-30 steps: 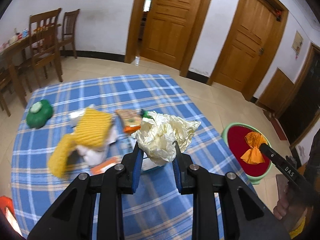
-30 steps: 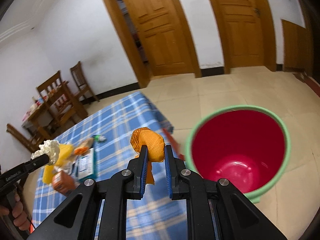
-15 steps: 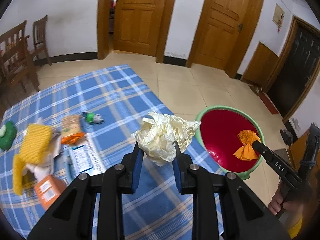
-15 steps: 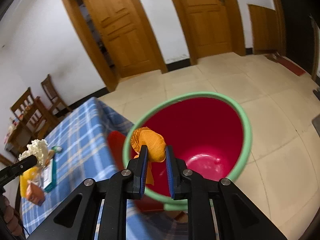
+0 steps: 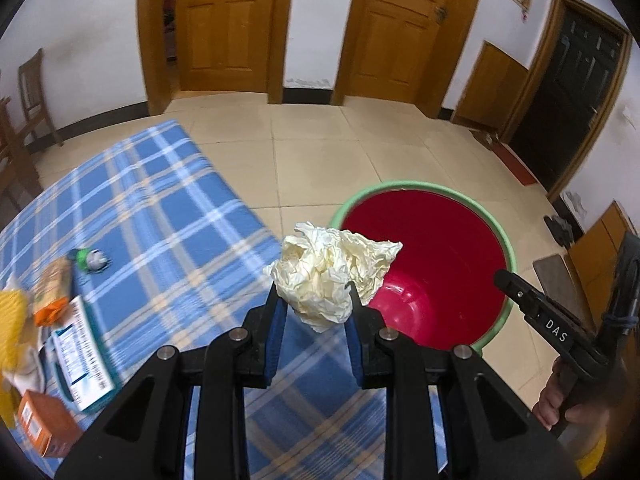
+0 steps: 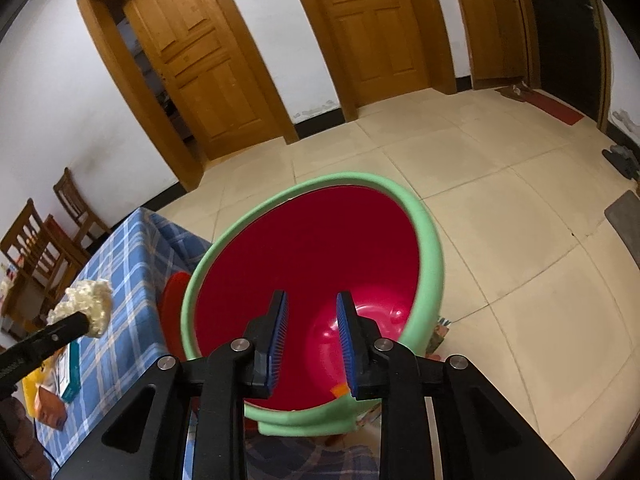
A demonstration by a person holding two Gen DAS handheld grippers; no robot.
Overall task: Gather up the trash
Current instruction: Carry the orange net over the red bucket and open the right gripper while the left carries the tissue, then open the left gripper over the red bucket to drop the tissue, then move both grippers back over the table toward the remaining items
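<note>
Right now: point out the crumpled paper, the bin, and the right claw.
crumpled paper (image 5: 328, 276): left wrist view, middle of the wad.
bin (image 6: 430, 240): right wrist view, green rim.
right claw (image 6: 312, 336): right wrist view, midway between fingertips, opening, nothing between.

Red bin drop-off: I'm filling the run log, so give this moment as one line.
left gripper: shut on crumpled paper | right gripper: jaws opening, nothing between, over red bin | boxes on checked cloth
</note>
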